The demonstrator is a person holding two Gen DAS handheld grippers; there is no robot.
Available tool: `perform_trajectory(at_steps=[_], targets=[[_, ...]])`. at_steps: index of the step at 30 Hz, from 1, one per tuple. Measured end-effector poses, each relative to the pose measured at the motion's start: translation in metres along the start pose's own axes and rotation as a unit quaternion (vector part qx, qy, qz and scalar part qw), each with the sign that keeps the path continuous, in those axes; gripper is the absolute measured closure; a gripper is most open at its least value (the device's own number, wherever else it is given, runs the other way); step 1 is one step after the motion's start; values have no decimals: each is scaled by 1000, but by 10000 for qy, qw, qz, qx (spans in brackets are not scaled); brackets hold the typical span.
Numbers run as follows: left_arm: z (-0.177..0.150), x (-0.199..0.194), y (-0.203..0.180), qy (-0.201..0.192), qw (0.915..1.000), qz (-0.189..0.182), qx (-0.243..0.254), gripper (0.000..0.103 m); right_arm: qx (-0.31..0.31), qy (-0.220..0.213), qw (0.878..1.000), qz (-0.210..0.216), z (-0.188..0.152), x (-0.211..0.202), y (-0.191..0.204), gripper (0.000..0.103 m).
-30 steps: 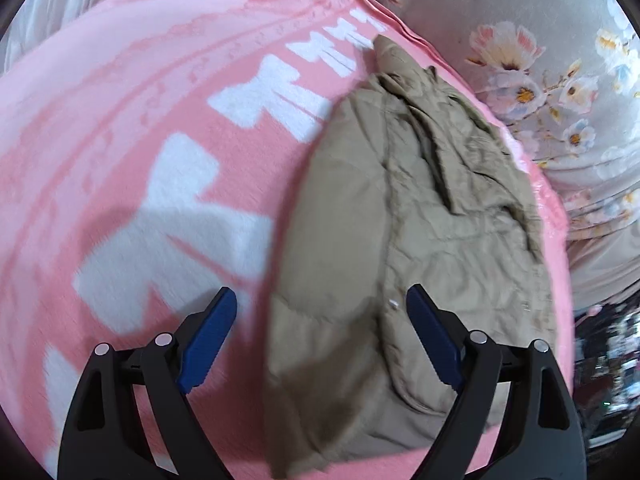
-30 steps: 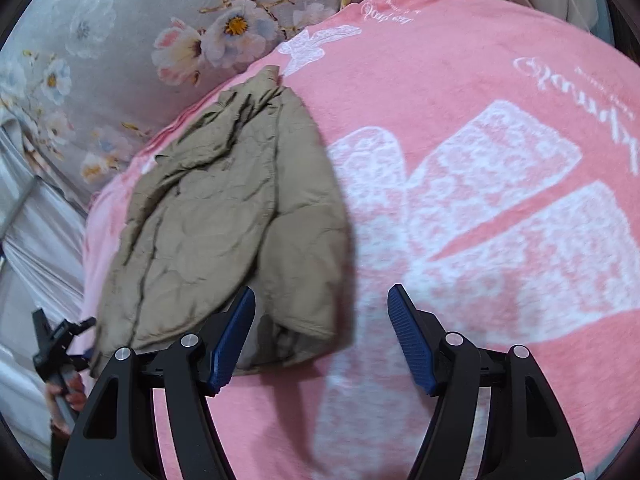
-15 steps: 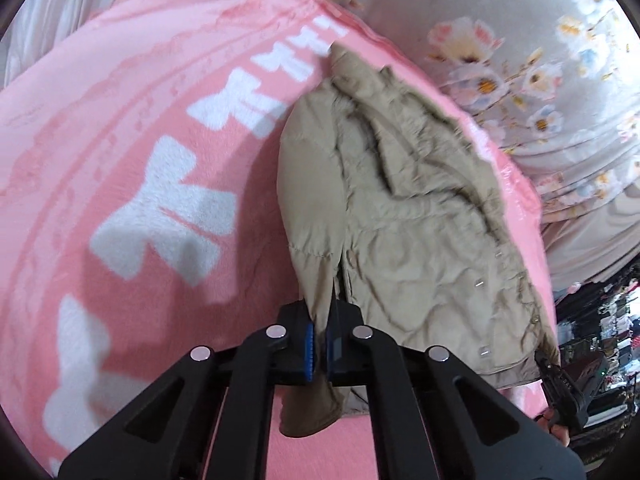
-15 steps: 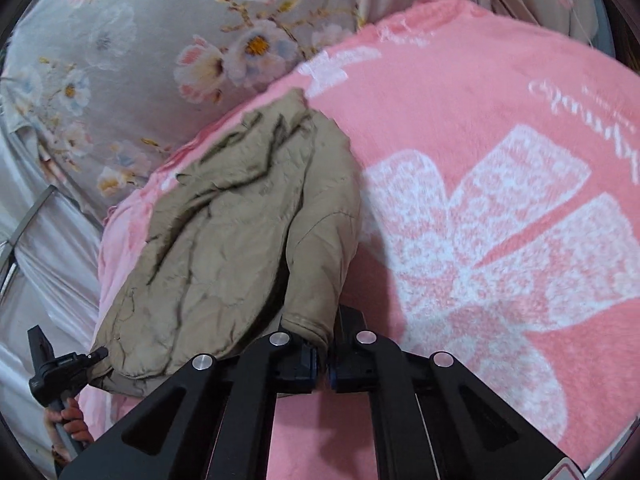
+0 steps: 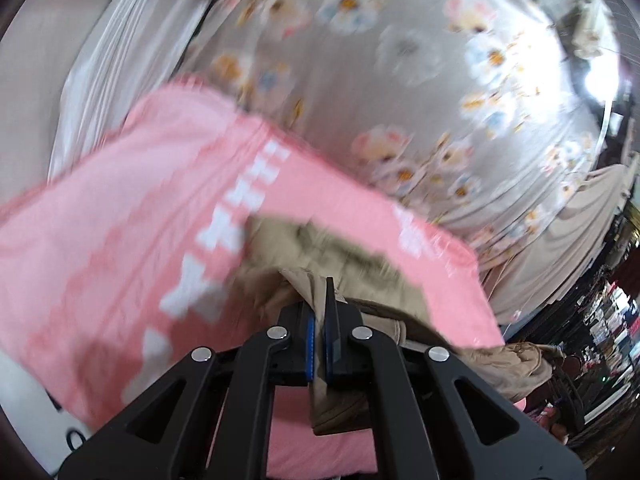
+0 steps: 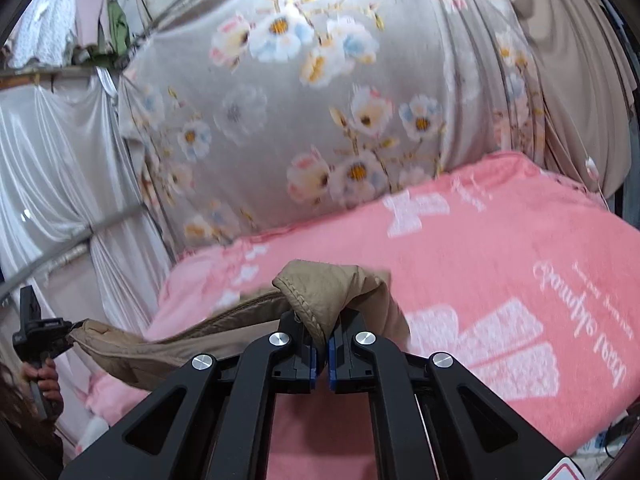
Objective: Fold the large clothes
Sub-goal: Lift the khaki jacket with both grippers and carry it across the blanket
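Observation:
A tan quilted jacket (image 5: 340,256) is lifted off the pink blanket (image 5: 120,216). My left gripper (image 5: 319,312) is shut on a fold of the jacket's hem, and loose cloth hangs below the jaws. In the right wrist view my right gripper (image 6: 322,340) is shut on a bunched tan edge of the jacket (image 6: 328,288), which stretches left as a taut band to the left gripper (image 6: 44,330), held there by a hand (image 6: 42,376). The far part of the jacket still lies on the blanket (image 6: 500,248).
A grey floral sheet (image 6: 320,100) hangs behind the bed. White curtains (image 6: 48,168) and a metal rail (image 6: 72,240) stand to its left. Dark cluttered shelves (image 5: 608,320) show at the right in the left wrist view. The blanket has white bow prints (image 6: 496,340).
Both grippers closed on the jacket's near edge and then rose with it. The hem lifted off the blanket, and both cameras tilted up toward the floral sheet.

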State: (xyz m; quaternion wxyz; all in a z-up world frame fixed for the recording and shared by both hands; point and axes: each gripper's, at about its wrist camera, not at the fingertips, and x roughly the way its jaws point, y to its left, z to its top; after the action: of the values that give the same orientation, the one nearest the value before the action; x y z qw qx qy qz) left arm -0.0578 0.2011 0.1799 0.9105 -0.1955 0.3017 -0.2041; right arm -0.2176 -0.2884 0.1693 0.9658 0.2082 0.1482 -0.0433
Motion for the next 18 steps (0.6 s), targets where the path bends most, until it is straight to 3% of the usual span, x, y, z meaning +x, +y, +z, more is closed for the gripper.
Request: perform_trajectory(at_steps=[2, 6, 12, 18], targets=[[13, 5, -13, -128, 9997, 13, 199, 100, 91, -187, 9998, 5, 19, 9, 1, 100], [46, 62, -27, -92, 9987, 326, 370, 99, 325, -207, 9991, -157, 44, 67, -12, 100], [76, 187, 21, 400, 9893, 1374, 286, 99, 671, 317, 9956, -569, 53, 192, -35, 100], [64, 282, 64, 1005, 9750, 1965, 252, 99, 540, 823, 9913, -879, 42, 275, -48, 100]])
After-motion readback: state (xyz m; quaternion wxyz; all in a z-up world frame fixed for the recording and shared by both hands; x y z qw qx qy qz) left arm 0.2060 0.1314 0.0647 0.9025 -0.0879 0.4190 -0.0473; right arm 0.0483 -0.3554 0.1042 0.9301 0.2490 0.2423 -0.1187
